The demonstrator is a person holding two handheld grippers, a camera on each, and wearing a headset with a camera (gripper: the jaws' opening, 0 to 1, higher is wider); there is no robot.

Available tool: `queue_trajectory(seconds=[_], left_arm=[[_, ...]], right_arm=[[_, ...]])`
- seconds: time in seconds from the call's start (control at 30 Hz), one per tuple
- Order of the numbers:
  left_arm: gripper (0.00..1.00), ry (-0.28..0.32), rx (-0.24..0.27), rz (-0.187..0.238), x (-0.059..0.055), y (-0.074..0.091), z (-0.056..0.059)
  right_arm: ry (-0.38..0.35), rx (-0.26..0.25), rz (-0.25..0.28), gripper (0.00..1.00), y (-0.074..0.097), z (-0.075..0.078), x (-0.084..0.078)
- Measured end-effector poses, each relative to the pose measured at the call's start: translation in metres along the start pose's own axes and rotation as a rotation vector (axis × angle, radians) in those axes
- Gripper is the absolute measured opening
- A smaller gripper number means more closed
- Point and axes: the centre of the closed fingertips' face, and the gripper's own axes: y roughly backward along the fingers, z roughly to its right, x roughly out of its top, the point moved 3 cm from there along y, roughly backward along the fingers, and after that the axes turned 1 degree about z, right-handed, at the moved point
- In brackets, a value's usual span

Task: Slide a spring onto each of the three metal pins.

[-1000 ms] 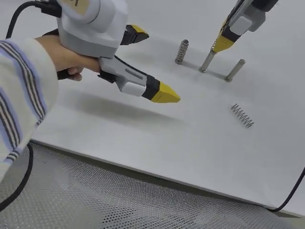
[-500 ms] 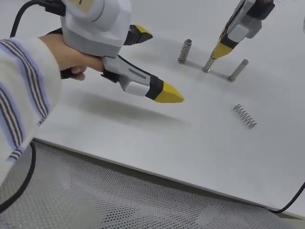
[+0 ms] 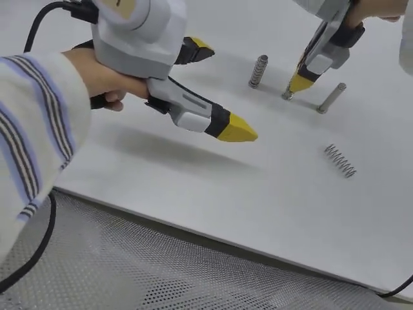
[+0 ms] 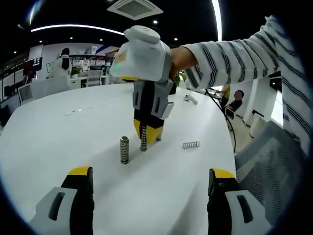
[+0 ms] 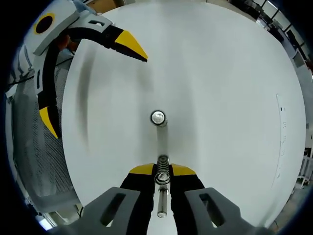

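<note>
right gripper [image 3: 294, 85]: jaws pinched in on a spring [image 4: 143, 138], tips down near the foot of the middle pin [image 3: 286, 95]
just changed: a second ago it sat higher with bare pin showing under it, so pin two looks basically done
left gripper [image 3: 224, 90]: wide open, holding nothing, hanging over the bench [image 3: 193, 181]
how they look: small steel coils; first pin [image 3: 259, 70] already wears one
what's left: loose spring [image 3: 340, 160] lying flat near the bare third pin [image 3: 331, 97]

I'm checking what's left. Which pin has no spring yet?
The rightmost pin in the head view, bare metal. The leftmost pin wears one; the right gripper holds a spring on the middle pin.
</note>
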Motion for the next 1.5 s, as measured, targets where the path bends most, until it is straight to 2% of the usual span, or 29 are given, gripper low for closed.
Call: queue_trajectory(seconds=[0.33,0.73,1.0,1.2,1.37,1.5], left_arm=[[0.95,0.000,-0.002,-0.018,-0.003,0.000,-0.001],[0.95,0.006,0.001,-0.024,-0.001,0.001,0.007],[0.96,0.021,-0.003,-0.036,-0.002,0.002,0.011],[0.97,0.043,-0.017,-0.024,0.001,0.002,0.013],[0.96,0.030,-0.025,-0.045,-0.002,0.001,0.014],[0.96,0.040,-0.029,-0.036,0.002,0.000,0.018]], right_arm=[[-0.001,-0.004,-0.011,0.08,-0.005,0.001,0.000],[0.036,0.003,-0.007,0.09,-0.007,0.005,0.000],[0.032,0.010,-0.007,0.09,-0.007,0.007,0.000],[0.041,-0.001,-0.009,0.11,-0.001,0.006,-0.001],[0.056,-0.039,-0.005,0.17,0.012,0.004,0.000],[0.070,-0.056,0.004,0.18,0.021,0.000,0.001]])
